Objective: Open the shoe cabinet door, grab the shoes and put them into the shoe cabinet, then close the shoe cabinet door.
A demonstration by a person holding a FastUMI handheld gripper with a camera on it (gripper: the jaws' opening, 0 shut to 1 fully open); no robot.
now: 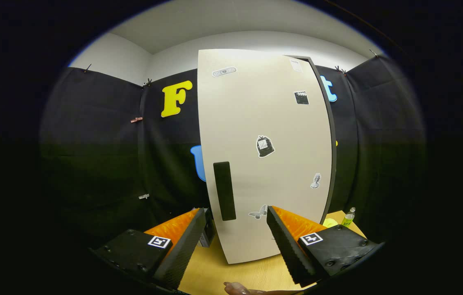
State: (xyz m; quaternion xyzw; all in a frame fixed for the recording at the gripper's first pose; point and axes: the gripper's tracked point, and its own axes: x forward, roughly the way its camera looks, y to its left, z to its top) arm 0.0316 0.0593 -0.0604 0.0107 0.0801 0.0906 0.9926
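A tall cream shoe cabinet (264, 123) stands upright on the wooden table, its door facing me with several small stickers on it. A long black vertical handle (224, 190) sits near the door's left edge, just ahead of my fingers and a little left of the gap between them. The door looks shut against the dark frame on its right side. My gripper (237, 221) is open, fingers spread wide, nothing between them. No shoes are seen here.
The light wooden table (207, 274) runs under the cabinet. A small green-capped bottle (348, 218) and a yellow object (330, 223) stand at the cabinet's right. A person's fingertips (237, 289) show at the near table edge. Black cloth walls surround the booth.
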